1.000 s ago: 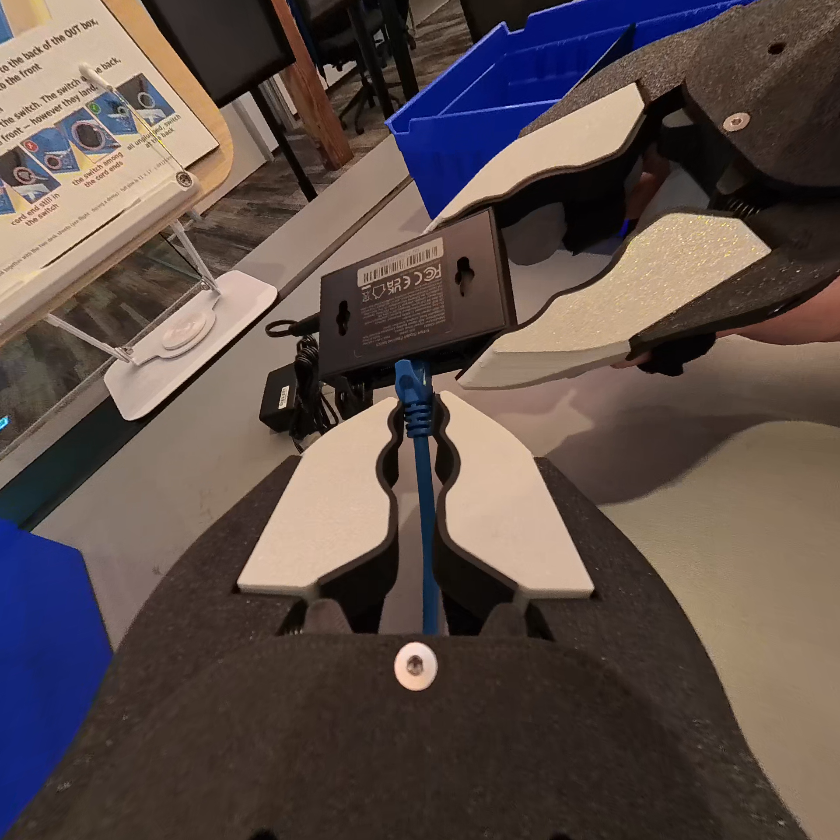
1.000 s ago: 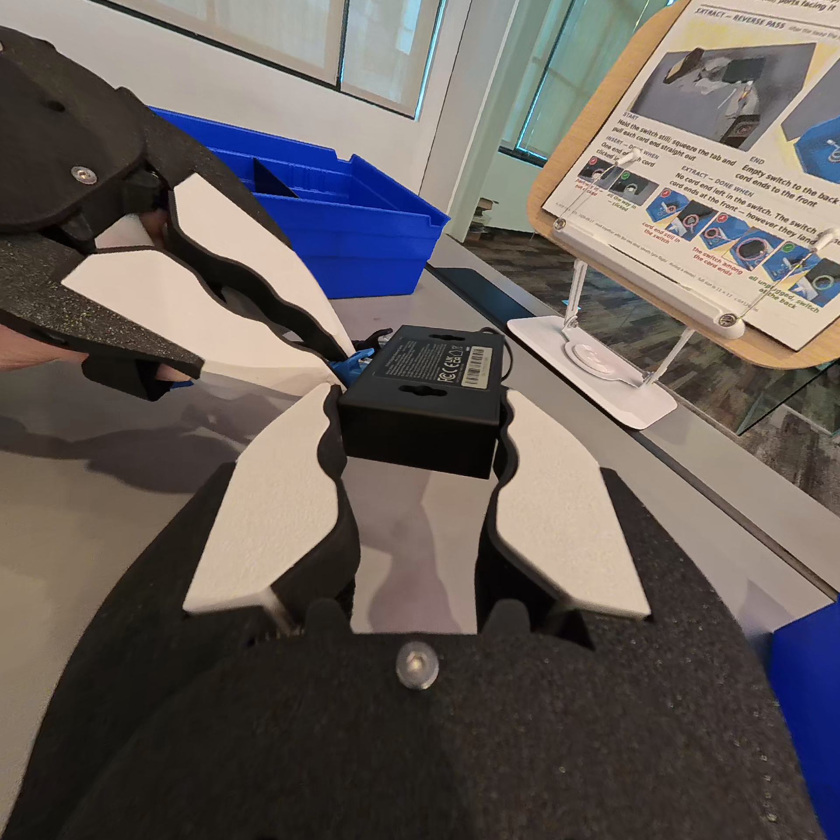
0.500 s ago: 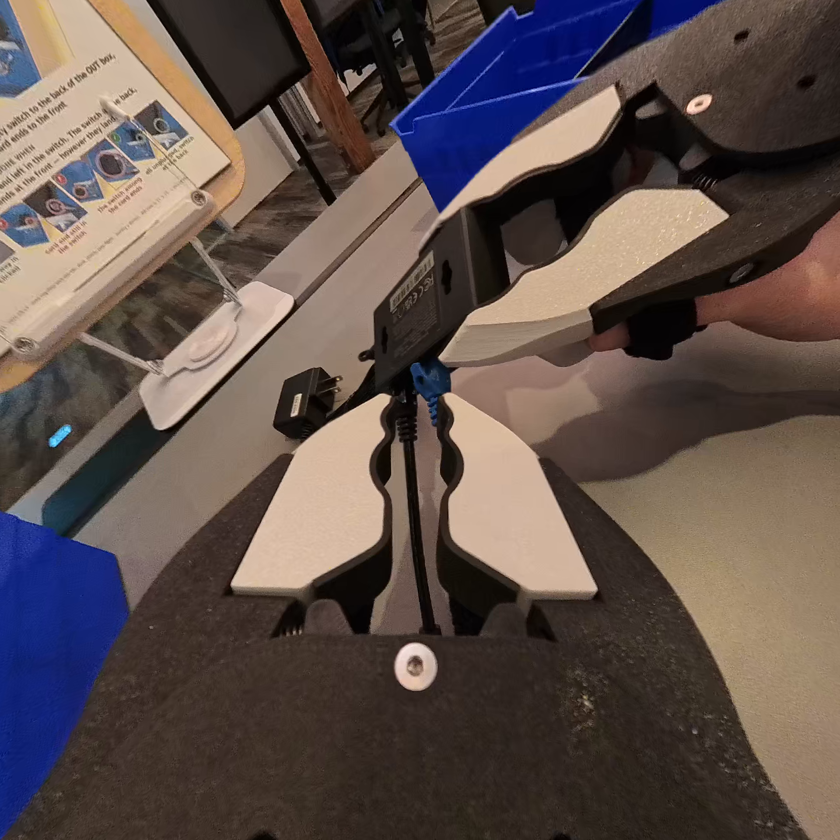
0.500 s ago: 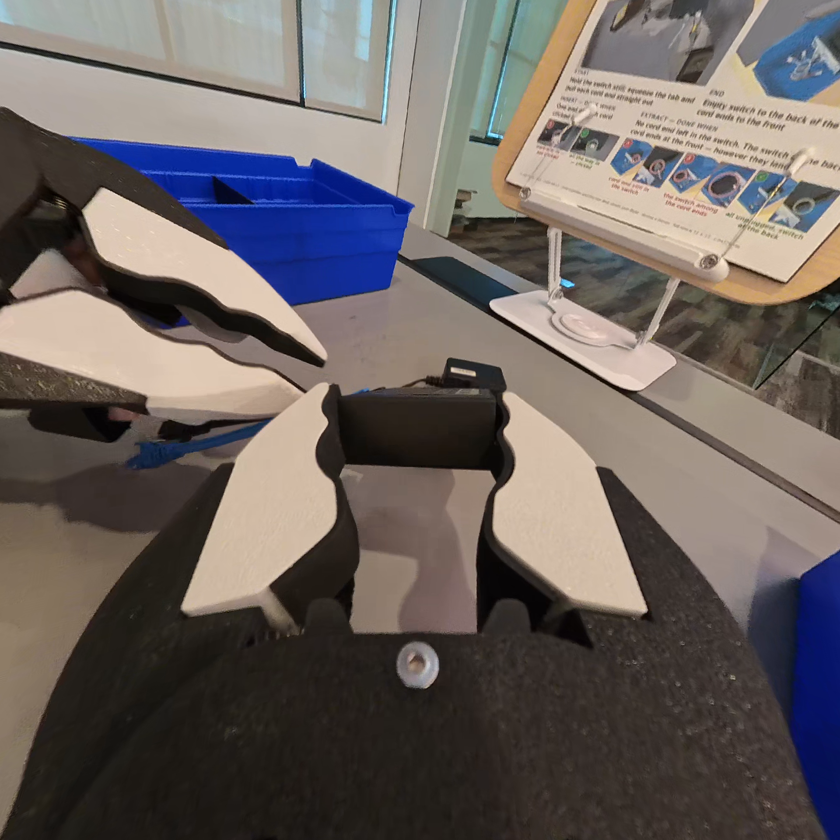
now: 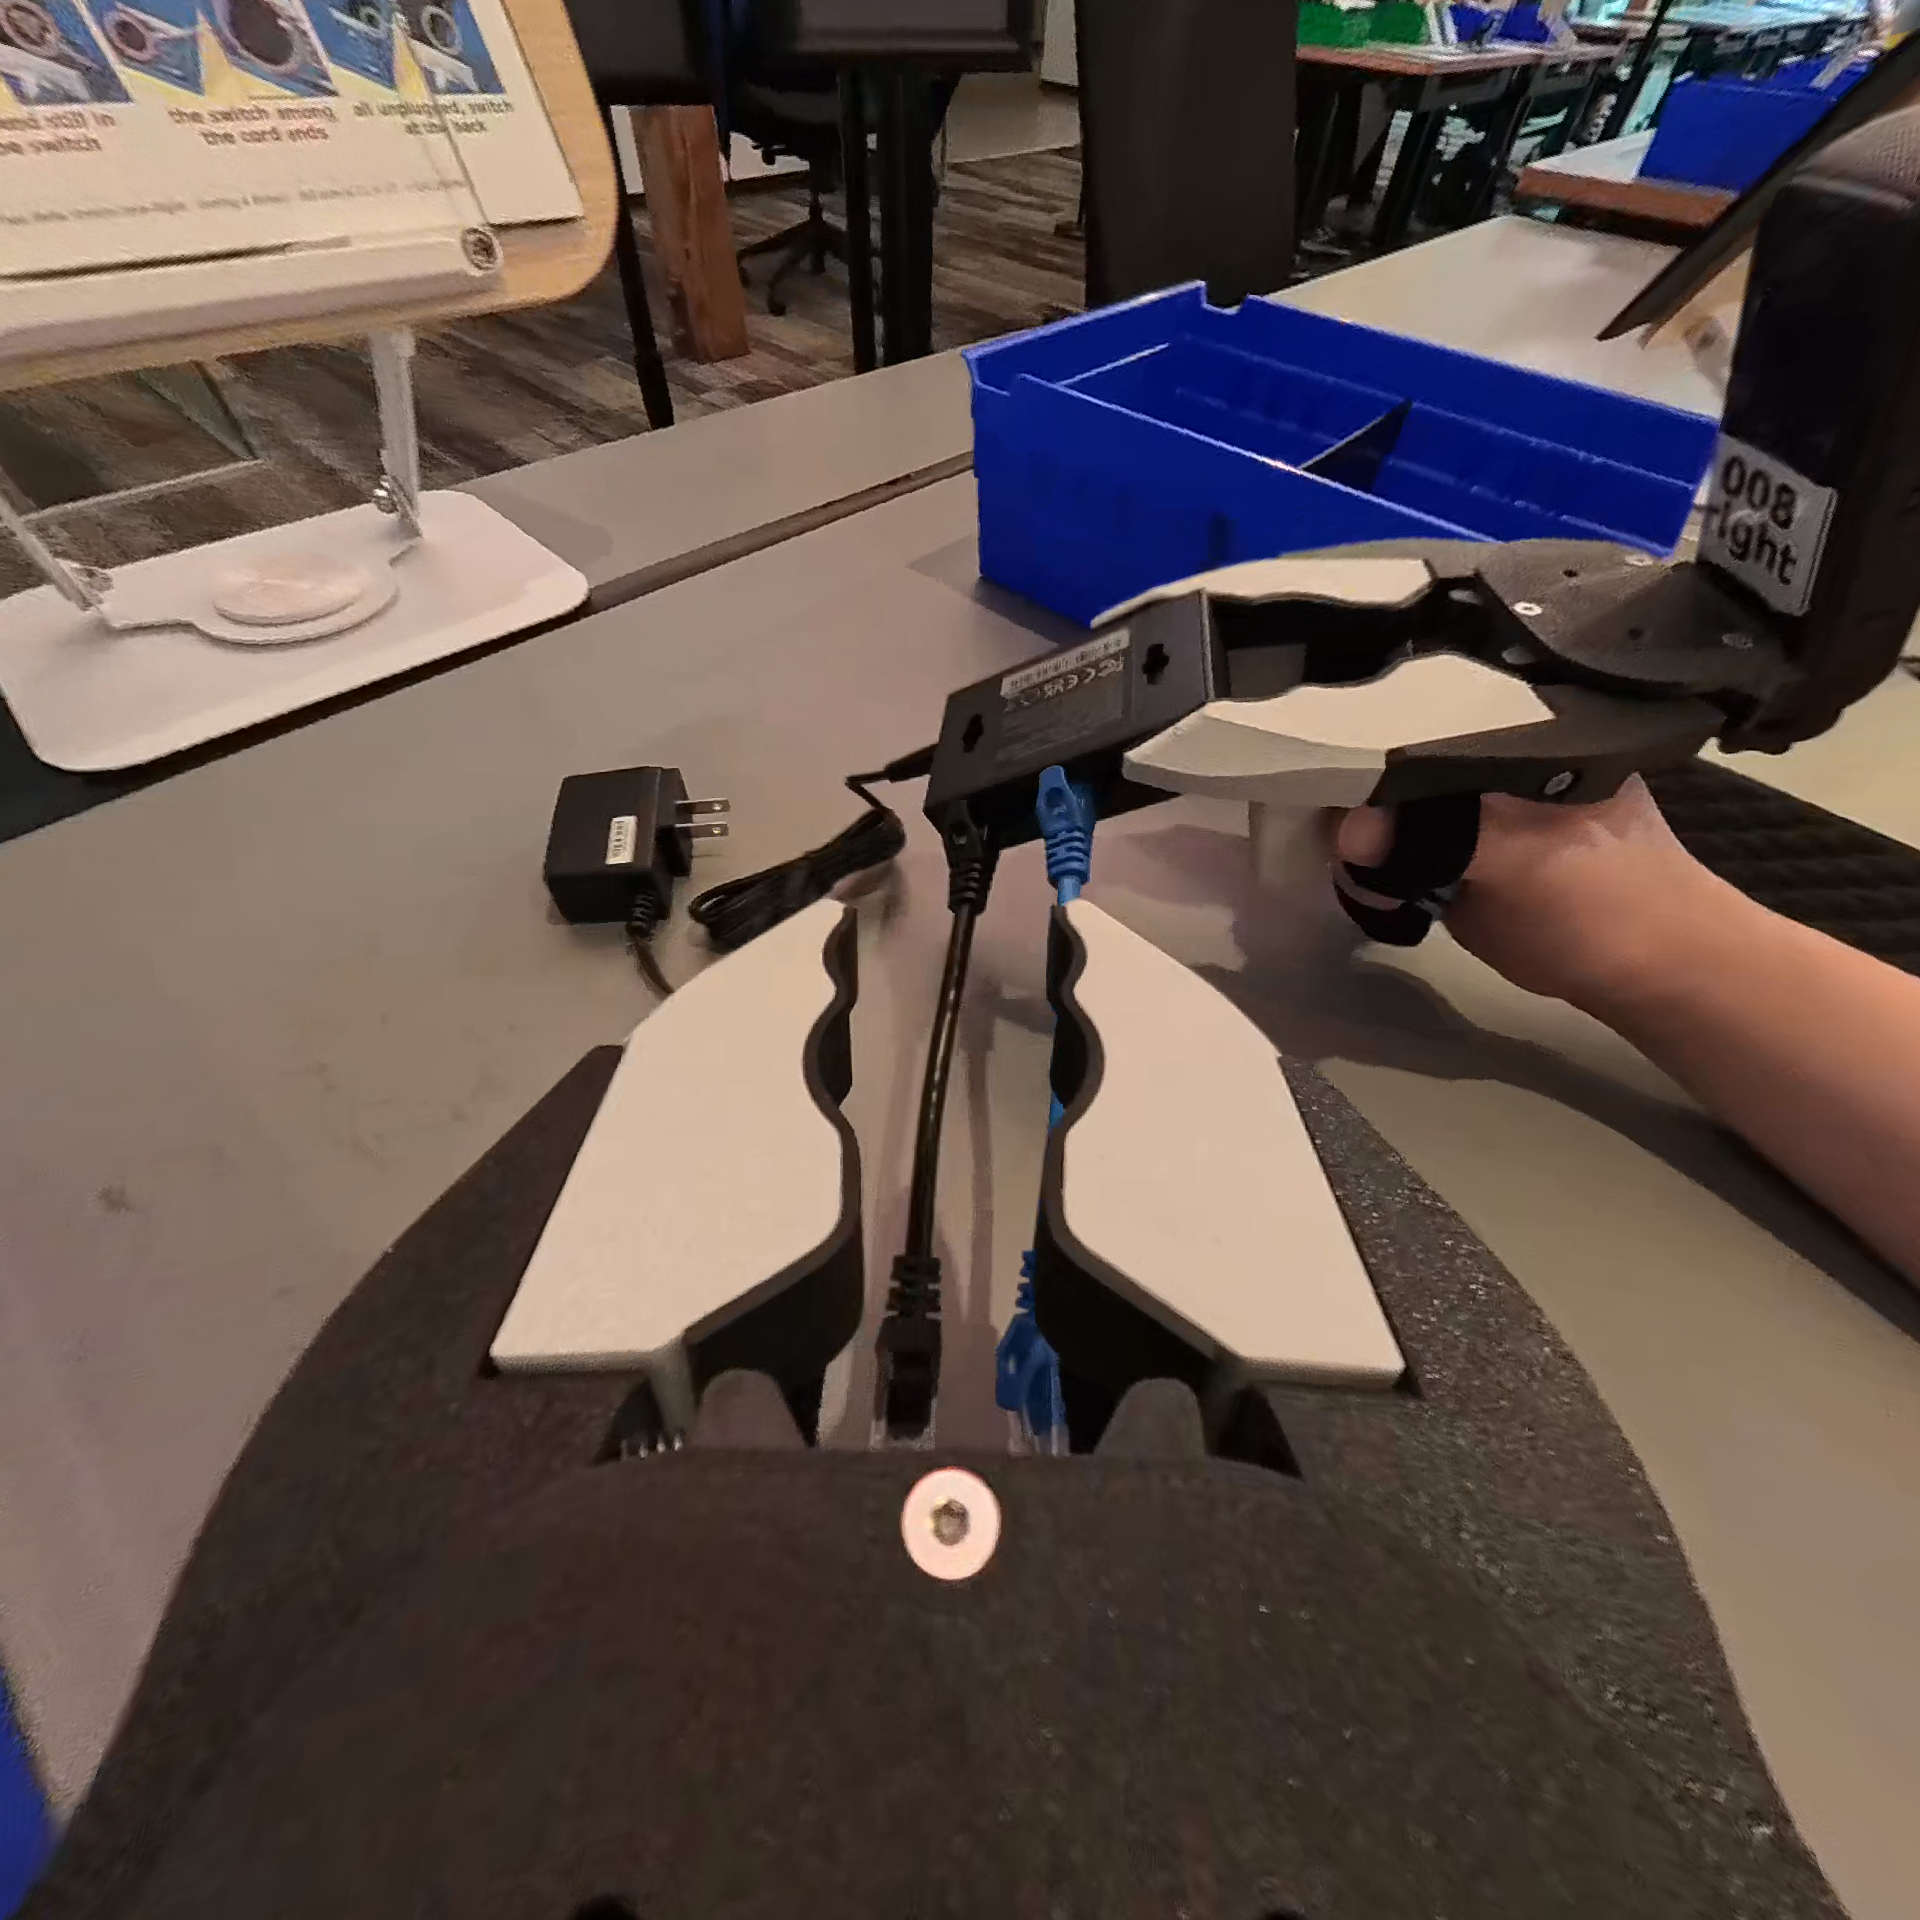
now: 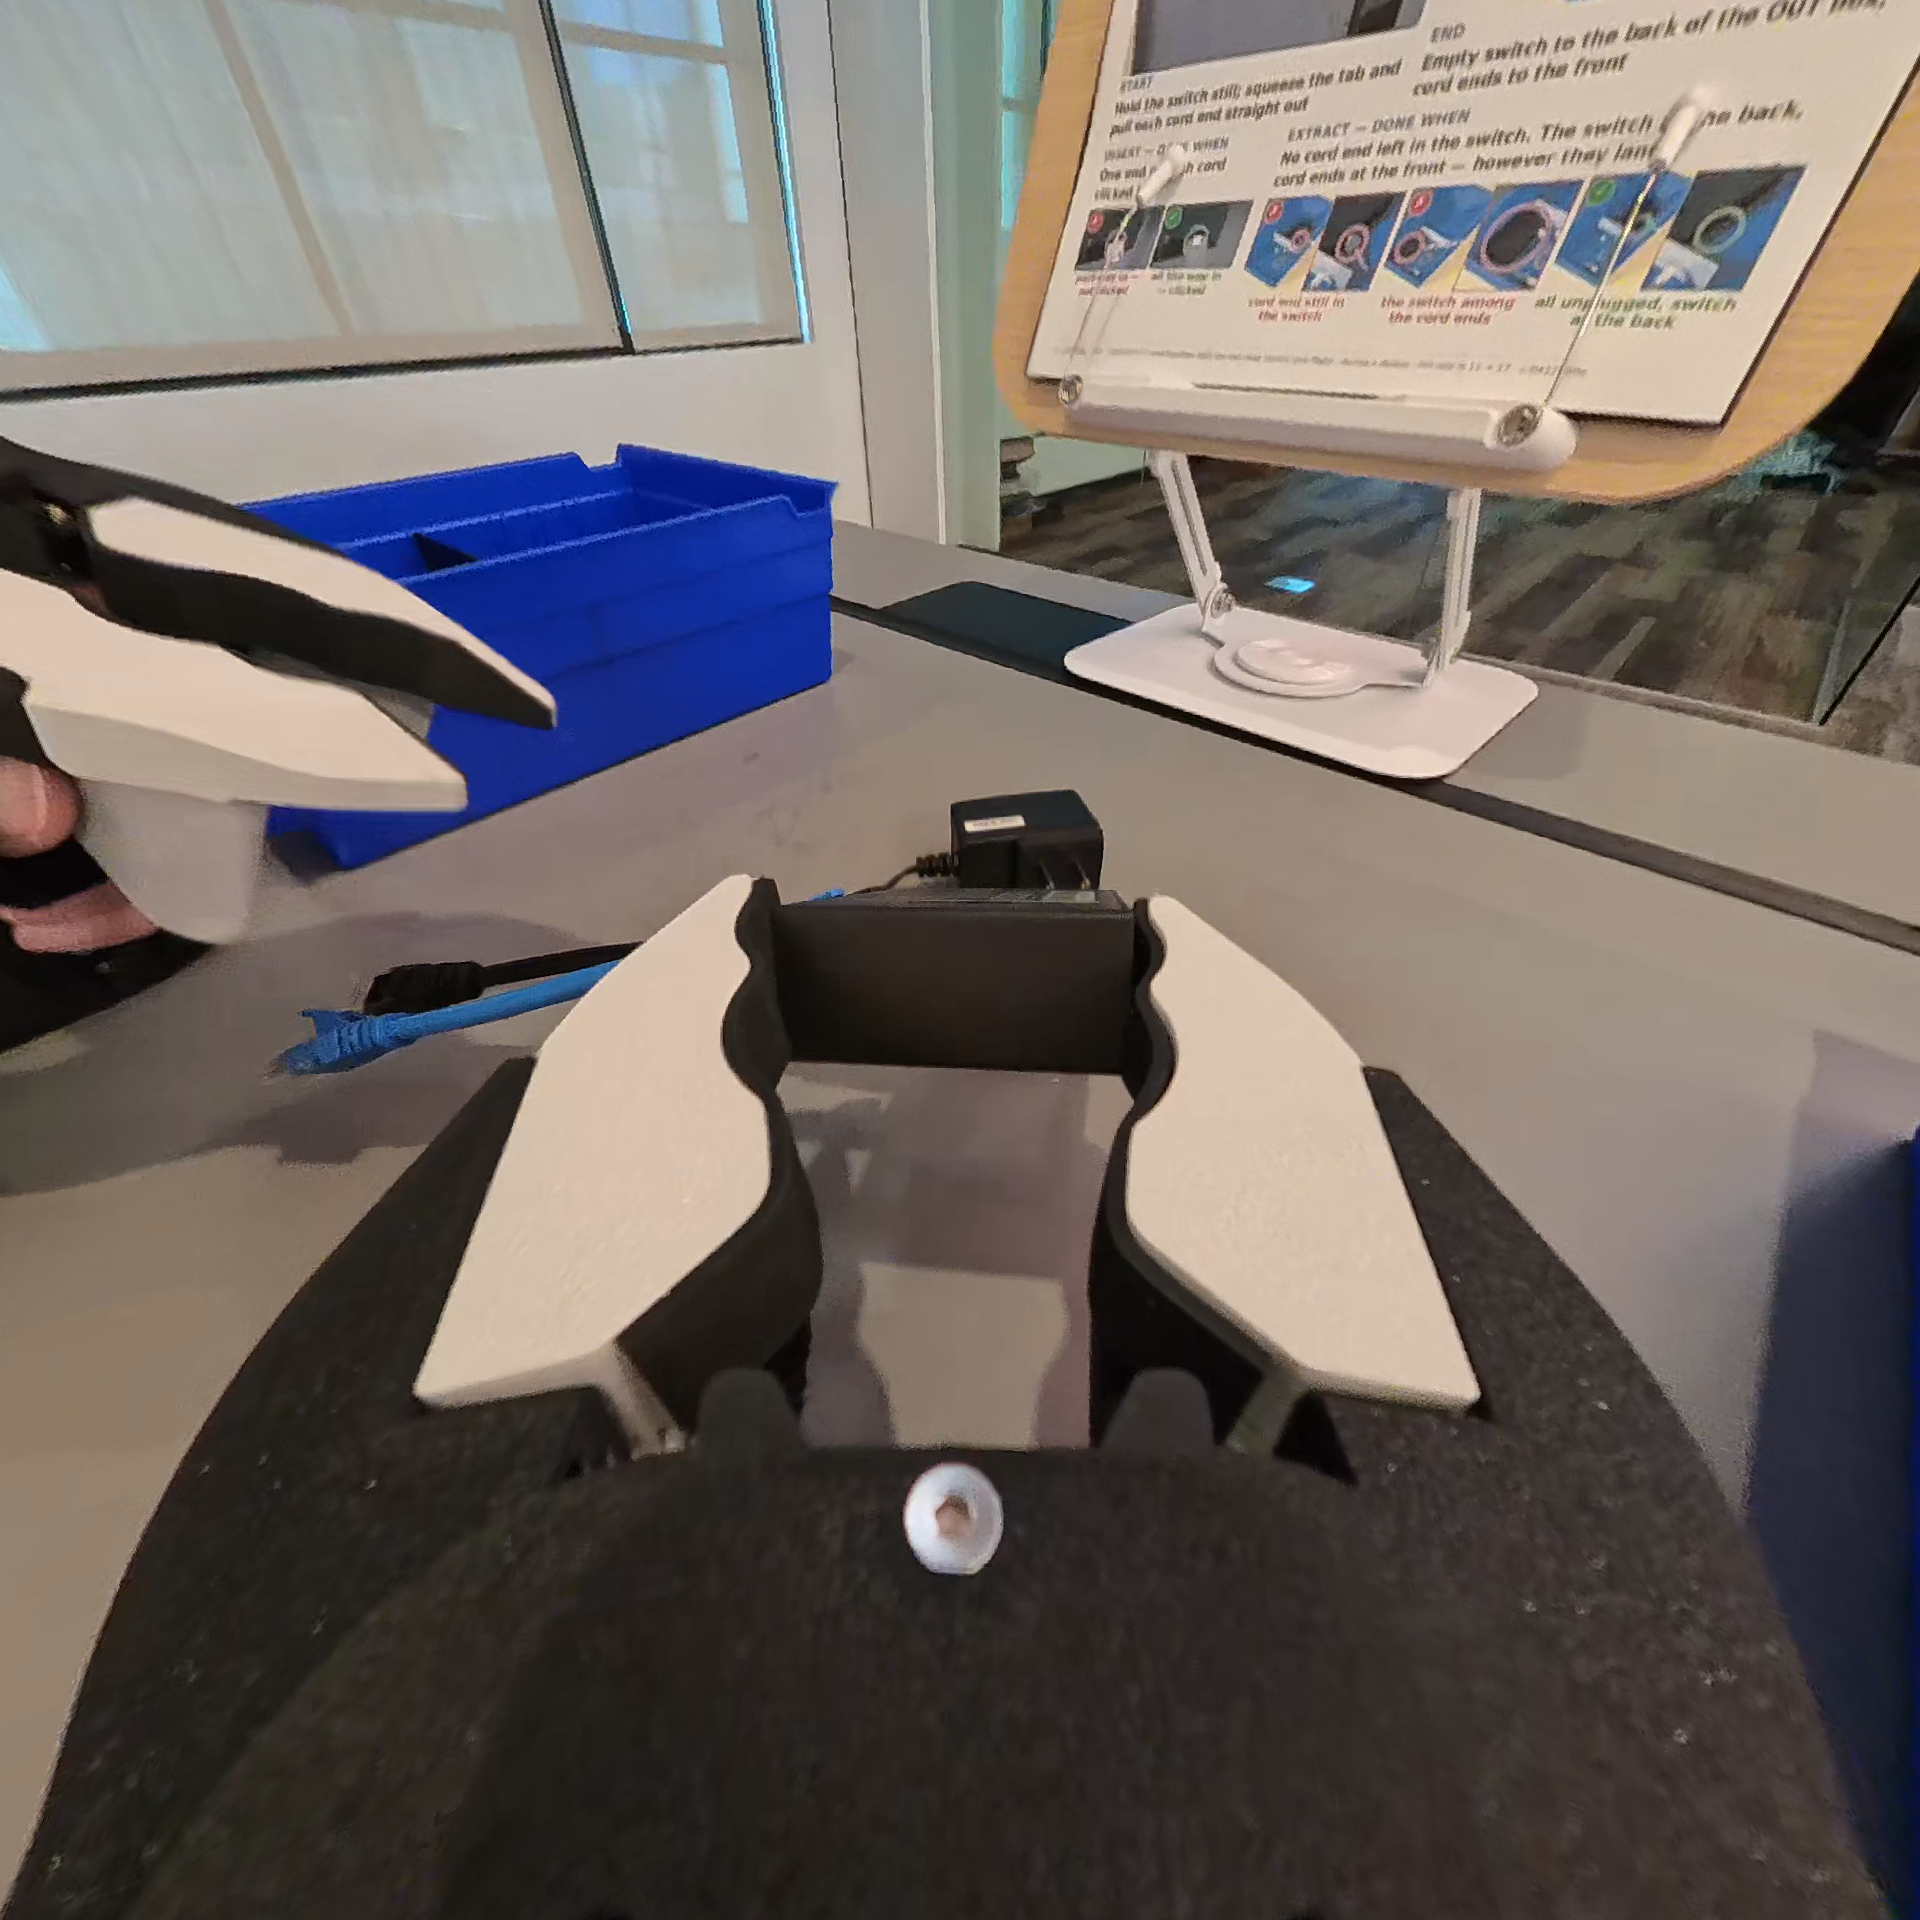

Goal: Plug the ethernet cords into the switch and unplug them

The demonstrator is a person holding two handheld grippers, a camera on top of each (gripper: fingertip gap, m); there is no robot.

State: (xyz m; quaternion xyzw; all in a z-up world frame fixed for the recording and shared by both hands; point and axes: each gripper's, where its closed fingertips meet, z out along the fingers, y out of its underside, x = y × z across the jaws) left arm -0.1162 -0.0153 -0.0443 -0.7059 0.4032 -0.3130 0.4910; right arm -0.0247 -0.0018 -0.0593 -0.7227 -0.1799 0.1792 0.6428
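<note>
The switch (image 5: 1075, 707) is black with a white label. One ethernet cord (image 5: 1065, 831) is bright blue, the other (image 5: 940, 1049) black. The bin (image 5: 1195, 488) beyond the hand-held gripper is deep blue; the table (image 5: 312, 1039) is plain grey.

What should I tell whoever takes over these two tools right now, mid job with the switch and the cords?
Right tool: shut on the black switch, pads pressing both its ends, holding it just above the grey table.
Left tool: open, gripping nothing; the black cord and blue cord merely run between its fingers.
Both cords have one end plugged into the switch; their free ends lie on the table near the left tool.
The power adapter lies on the table, its lead going to the switch.
Blue bin sits behind.
Left: unplug both cords, judging by the task.
</note>
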